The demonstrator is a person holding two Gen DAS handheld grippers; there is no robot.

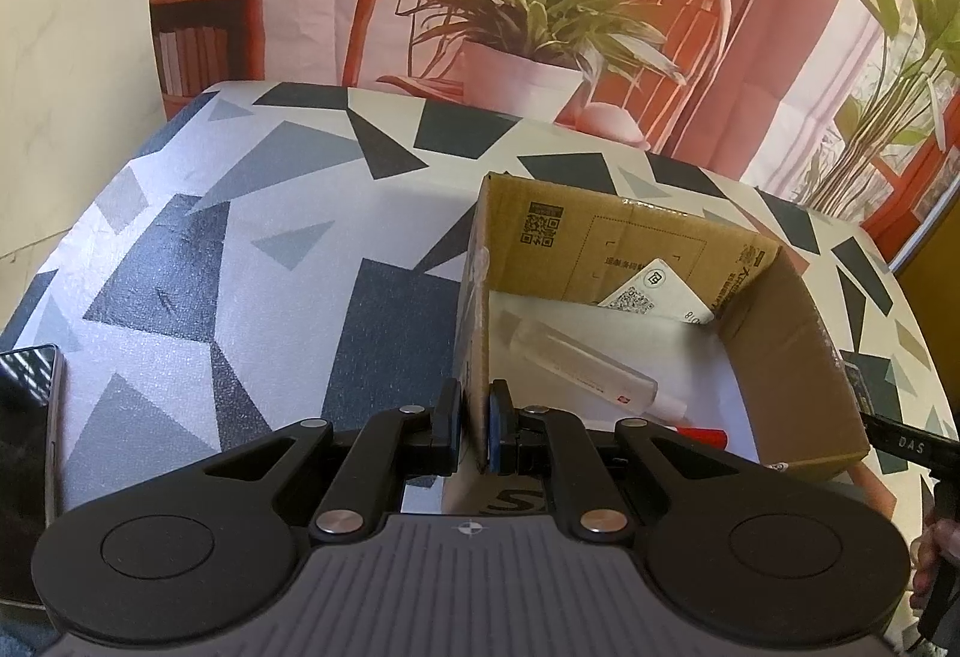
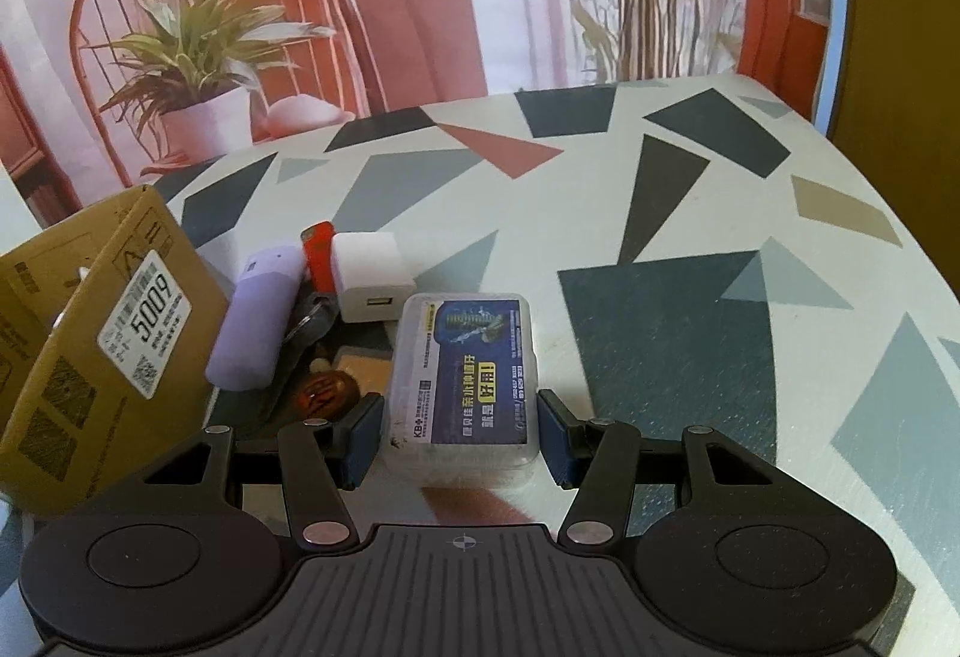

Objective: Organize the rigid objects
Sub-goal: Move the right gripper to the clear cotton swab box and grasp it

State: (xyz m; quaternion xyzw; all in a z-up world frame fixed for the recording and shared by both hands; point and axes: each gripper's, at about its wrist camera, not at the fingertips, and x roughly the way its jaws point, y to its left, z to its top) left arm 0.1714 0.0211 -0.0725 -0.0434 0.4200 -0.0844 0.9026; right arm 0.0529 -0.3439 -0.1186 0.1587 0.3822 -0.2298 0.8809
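Between the right gripper (image 2: 461,432) fingers sits the clear plastic case (image 2: 462,384) with the blue label, flat on the tabletop (image 2: 690,213). Its long axis runs straight away from the tool, in line with the fingers, so the pads face its two long sides. Jaws are about half spread. The left pad (image 2: 360,432) looks touching or just shy of the case wall; the right pad (image 2: 555,432) shows a thin gap. I judge it bracketed, not yet clamped.

Just left of the case lies the clutter: a brown round piece (image 2: 327,393), a lilac cylinder (image 2: 255,318), keys partly hidden, a red item (image 2: 318,258), and a white USB charger (image 2: 372,276) touching the case's far left corner. Pinching straight in should clear them, I'd guess.

The cardboard box (image 2: 90,333) stands further left, at the table's left side in the right wrist view. So the carry goes leftward, over the clutter.

The left gripper (image 1: 474,432) is pressed together on the box's near-left wall (image 1: 471,333), holding it steady. Inside the box: a clear tube (image 1: 576,366) lying diagonally, a red item (image 1: 705,435) at the near edge, and a white card (image 1: 654,294) leaning in the far corner. A dark phone (image 1: 27,465) lies at the table's left edge.

The right hand is nearer the case; the left is tied up on the box.
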